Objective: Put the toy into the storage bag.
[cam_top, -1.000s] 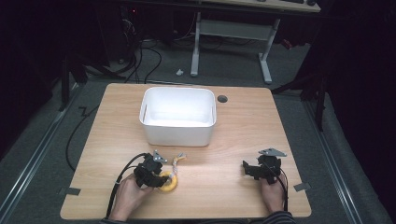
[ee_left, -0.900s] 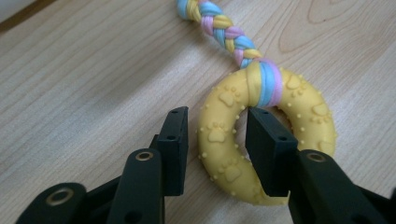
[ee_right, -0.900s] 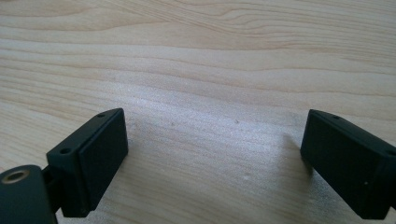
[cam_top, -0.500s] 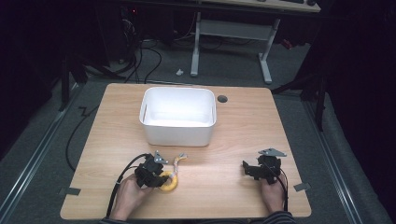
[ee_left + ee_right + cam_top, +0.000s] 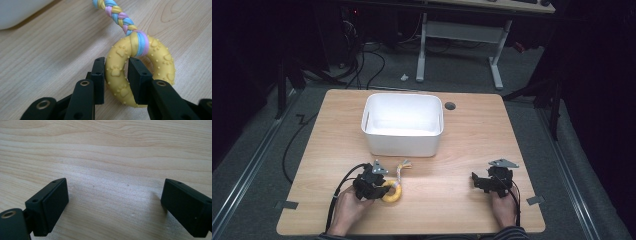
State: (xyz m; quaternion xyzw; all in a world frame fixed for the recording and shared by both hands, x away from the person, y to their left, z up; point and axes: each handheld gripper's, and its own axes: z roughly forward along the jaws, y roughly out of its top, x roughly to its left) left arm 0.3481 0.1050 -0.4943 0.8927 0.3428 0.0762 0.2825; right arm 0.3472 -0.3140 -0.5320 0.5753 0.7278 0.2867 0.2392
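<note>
Already your left tool (image 5: 116,76) pinched the yellow ring toy (image 5: 140,75) low on the surface (image 5: 452,200), your right tool (image 5: 115,206) spread idle; a level lift toward the white bin (image 5: 402,142) suited.

High view overhead, gripper views close, tabletop (image 5: 462,165) apparently shared

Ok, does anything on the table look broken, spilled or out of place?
Nothing stands out. The yellow ring toy looks whole, its braided rope intact, gripped by the left tongs. The white bin sits upright.
</note>
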